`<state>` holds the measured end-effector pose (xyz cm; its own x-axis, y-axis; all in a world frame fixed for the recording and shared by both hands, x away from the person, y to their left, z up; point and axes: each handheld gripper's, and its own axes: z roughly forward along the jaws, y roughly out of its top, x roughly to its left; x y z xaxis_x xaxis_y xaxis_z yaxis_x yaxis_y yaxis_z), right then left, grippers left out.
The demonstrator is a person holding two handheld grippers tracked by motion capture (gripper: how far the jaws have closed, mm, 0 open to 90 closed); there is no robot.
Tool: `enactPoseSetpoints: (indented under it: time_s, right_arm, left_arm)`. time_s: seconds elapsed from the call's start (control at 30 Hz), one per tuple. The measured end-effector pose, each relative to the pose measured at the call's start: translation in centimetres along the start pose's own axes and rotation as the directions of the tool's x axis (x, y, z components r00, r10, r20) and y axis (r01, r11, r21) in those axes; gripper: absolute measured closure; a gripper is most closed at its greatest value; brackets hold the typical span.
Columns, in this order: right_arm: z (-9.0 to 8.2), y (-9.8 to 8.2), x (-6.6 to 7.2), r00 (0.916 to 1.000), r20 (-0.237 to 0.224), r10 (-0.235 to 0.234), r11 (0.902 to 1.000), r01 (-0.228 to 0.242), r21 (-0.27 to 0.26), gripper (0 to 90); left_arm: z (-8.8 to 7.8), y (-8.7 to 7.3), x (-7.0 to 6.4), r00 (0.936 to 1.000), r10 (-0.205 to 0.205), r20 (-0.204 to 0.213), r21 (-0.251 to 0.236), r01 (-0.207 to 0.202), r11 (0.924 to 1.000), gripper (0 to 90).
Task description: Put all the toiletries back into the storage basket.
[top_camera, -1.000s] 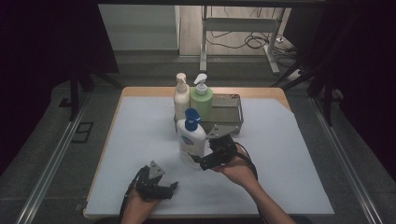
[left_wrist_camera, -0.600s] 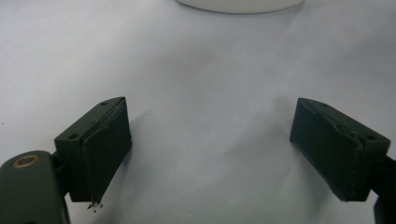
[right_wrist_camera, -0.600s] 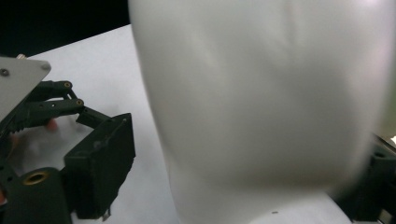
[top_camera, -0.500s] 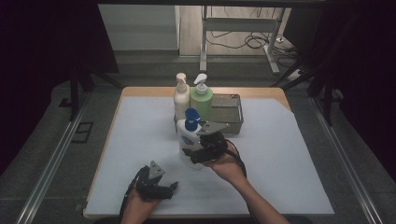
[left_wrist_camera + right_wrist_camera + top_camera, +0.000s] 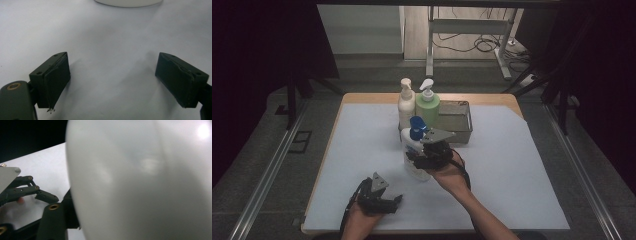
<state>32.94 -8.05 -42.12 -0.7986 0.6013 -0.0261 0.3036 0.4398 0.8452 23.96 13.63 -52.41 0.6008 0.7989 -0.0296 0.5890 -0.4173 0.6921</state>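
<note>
Standing upright near the middle of the worktop (image 5: pixel 522 165), a smooth white plastic pump bottle (image 5: pixel 414 165) with a blue pump head, rounded and glossy up close in the right gripper view. Right tongs (image 5: pixel 419 159) set around its body from the side, jaws just been closing with the bottle between them, pads seemingly on its wall though the contact itself is hidden. Left tongs (image 5: pixel 384 202) resting low at the near edge, matte black blocky jaws spread wide over bare surface, holding nothing. Behind the bottle: a cream pump bottle (image 5: pixel 406 104), a green pump bottle (image 5: pixel 428 107) and a dull metal tray (image 5: pixel 462 129). Pale matte sheet over a wooden top; dim room, cables on the floor beyond.
</note>
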Motion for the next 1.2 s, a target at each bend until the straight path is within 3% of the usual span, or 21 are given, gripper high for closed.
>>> enactPoseSetpoints:
  time_s: [0.23, 0.57, 0.9, 1.2]
  right_arm:
    - [-0.2, 0.4, -0.3, 0.9995, -0.03, -0.006, 0.9993, 0.008, 0.036, 38.7]
    - [-1.2, 0.6, -0.6, 0.9997, -0.02, -0.011, 0.9985, 0.012, 0.053, 39.2]
    - [-3.4, 1.3, -1.8, 0.9987, -0.047, 0.019, 0.9982, -0.016, 0.058, 39.5]
    - [-5.7, 1.9, -3.4, 0.9993, -0.018, 0.032, 0.9985, -0.031, 0.045, 39.6]
  left_arm:
    - [0.0, 0.0, 0.0, 1.0, 0.0, 0.0, 0.0, 0.0, 1.0, 12.2]
    - [0.0, 0.0, 0.0, 1.0, -0.001, 0.001, -0.002, 0.001, 1.0, 12.2]
    - [0.0, 0.0, 0.0, 1.0, -0.001, 0.001, -0.002, 0.001, 1.0, 12.2]
    - [0.0, 0.0, 0.0, 1.0, -0.003, 0.003, -0.001, 0.003, 1.0, 12.2]
